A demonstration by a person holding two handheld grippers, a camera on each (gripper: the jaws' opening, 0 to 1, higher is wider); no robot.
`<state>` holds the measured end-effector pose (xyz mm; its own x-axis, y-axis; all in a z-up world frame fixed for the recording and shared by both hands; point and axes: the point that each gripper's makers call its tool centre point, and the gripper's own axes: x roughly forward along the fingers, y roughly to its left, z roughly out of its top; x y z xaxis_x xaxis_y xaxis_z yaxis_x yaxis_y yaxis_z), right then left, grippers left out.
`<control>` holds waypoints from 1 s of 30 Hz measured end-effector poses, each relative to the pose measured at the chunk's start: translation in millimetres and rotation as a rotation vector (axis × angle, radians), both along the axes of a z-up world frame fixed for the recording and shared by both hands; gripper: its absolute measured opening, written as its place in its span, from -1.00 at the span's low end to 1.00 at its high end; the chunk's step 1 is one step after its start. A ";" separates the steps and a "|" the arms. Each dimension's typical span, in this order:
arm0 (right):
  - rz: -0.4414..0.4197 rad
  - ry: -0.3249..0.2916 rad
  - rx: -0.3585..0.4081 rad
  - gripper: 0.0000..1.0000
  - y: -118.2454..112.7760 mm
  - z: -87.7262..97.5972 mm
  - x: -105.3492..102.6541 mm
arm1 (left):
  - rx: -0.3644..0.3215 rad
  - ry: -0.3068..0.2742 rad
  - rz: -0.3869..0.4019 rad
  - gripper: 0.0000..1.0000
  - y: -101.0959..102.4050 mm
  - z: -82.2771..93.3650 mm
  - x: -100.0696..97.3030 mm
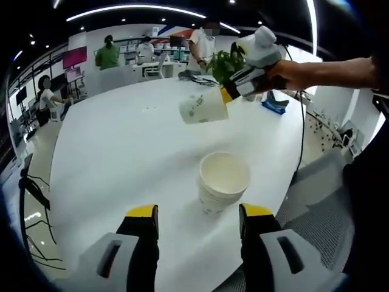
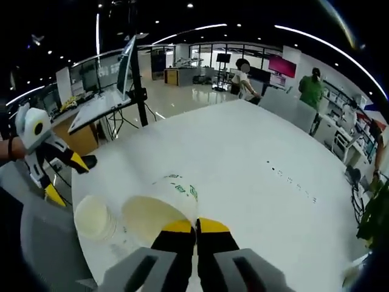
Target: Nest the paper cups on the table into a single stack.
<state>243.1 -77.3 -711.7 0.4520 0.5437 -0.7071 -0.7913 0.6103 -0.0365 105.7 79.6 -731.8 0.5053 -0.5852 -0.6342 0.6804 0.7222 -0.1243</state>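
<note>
One cup (image 1: 203, 108) hung pinched by its rim in the closed right tool (image 1: 234, 89), lying sideways above and beyond the stack (image 1: 222, 181) on the desk (image 1: 121, 152), while the left tool (image 1: 197, 220) waited open just short of the stack.

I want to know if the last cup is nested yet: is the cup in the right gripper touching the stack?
Apart. The left gripper view shows the cup held in the air by the right gripper, table visible between it and the stack.
</note>
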 end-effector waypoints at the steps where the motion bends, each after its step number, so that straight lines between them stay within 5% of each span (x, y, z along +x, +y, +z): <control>1: 0.007 0.000 -0.002 -1.00 0.3 1.0 -0.8 | 0.002 0.000 0.000 0.04 2.3 -3.6 2.1; 30: 0.308 0.082 -0.156 -1.00 36.1 30.1 -68.5 | 0.006 0.002 -0.009 0.04 -1.1 -8.8 -1.8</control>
<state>174.7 -41.2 -681.5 0.2221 0.5281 -0.8196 -0.9414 0.3349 -0.0392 103.9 78.5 -740.5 0.4989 -0.5858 -0.6388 0.6867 0.7168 -0.1210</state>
